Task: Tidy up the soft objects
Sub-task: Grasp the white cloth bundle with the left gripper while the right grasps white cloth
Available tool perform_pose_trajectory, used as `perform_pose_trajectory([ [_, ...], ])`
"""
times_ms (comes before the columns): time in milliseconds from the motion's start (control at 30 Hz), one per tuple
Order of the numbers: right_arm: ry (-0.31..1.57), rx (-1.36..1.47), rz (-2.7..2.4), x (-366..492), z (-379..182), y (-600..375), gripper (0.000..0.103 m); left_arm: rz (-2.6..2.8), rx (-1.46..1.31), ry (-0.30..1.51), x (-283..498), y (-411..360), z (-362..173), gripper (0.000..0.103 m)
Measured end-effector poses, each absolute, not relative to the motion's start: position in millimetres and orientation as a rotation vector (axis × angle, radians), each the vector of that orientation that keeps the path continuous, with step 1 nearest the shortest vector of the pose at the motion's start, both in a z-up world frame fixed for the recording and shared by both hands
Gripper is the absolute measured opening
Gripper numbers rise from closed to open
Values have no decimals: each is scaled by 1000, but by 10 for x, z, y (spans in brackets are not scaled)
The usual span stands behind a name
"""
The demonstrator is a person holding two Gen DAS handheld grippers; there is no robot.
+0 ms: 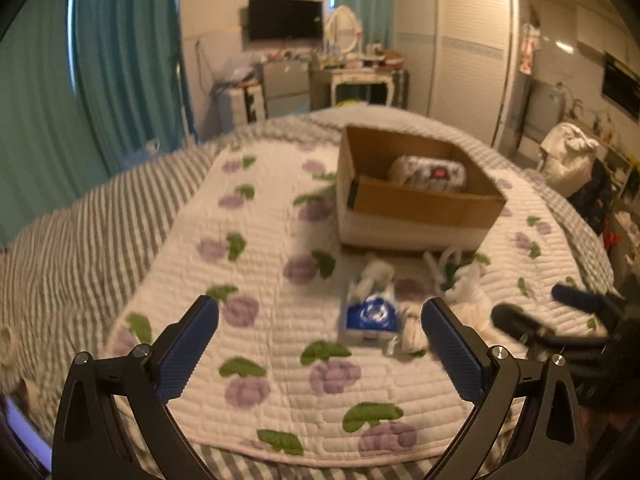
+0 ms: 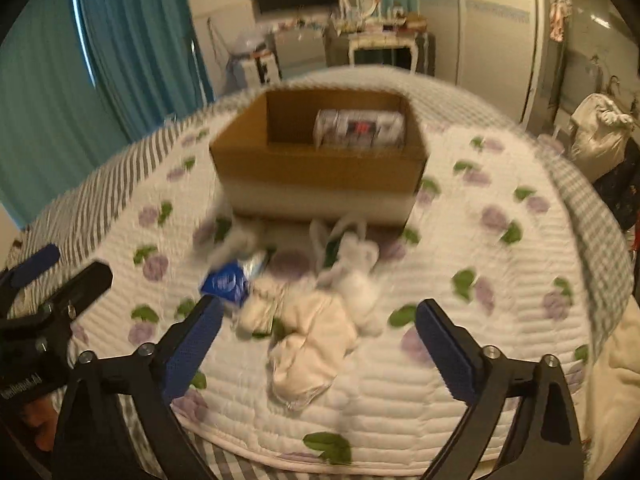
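Observation:
An open cardboard box (image 1: 416,200) (image 2: 320,164) stands on a quilted mat with purple flowers (image 1: 260,272) (image 2: 480,280). A patterned soft pack (image 1: 428,174) (image 2: 360,128) lies inside it. In front of the box lie a blue tissue pack (image 1: 372,316) (image 2: 226,282), a white plush toy (image 1: 468,296) (image 2: 356,280) and a cream cloth in clear wrap (image 2: 308,352). My left gripper (image 1: 320,316) is open and empty, above the mat near the blue pack. My right gripper (image 2: 318,320) is open and empty, over the cream cloth.
The mat lies on a grey striped bedspread (image 1: 80,232). Teal curtains (image 1: 100,60) hang at the left. A dressing table (image 1: 360,76), a TV (image 1: 286,18) and a wardrobe (image 1: 460,40) stand beyond the bed. A stuffed bag (image 2: 600,136) sits at the right.

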State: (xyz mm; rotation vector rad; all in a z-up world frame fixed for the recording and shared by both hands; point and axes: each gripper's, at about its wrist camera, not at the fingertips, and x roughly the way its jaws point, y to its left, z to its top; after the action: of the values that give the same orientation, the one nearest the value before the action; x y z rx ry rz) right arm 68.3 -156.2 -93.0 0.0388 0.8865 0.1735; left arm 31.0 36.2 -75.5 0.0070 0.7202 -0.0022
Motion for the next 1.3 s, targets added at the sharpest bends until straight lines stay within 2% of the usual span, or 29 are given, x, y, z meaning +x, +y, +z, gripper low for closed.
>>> perform_pose_trajectory([
  [133,965,38,198,738,-1294,-1478,76,14,-2,734,323,382,-873,103],
  [267,1018,36,216,789,-1516,-1443,39,15,-7,743,335,366,-915,102],
  [400,1005,40,238,777,-1482,-1462,15,5,29,738,329,268,-948,102],
  [533,936,68,235,784,-1214,-1597,15,-24,28,746,350,135,-991,101],
  [633,891,97,221,811,-1041,-1746,14,-64,33,752,372,-14,-1028,93],
  [733,870,103,196,826,-996,-1874,14,-90,54,759,408,-185,-1104,92],
  [800,870,120,186,849,-1011,-1953,14,-108,46,777,461,-277,-1188,81],
  [833,873,127,182,856,-1025,-1998,14,-117,42,790,484,-315,-1225,68],
  [867,875,133,180,865,-1047,-2027,14,-137,34,820,533,-373,-1301,59],
  [933,880,140,177,888,-1091,-2061,14,-162,35,847,587,-457,-1401,54],
  [1300,900,175,203,979,-1309,-2152,14,-130,78,900,906,-565,-1742,54],
])
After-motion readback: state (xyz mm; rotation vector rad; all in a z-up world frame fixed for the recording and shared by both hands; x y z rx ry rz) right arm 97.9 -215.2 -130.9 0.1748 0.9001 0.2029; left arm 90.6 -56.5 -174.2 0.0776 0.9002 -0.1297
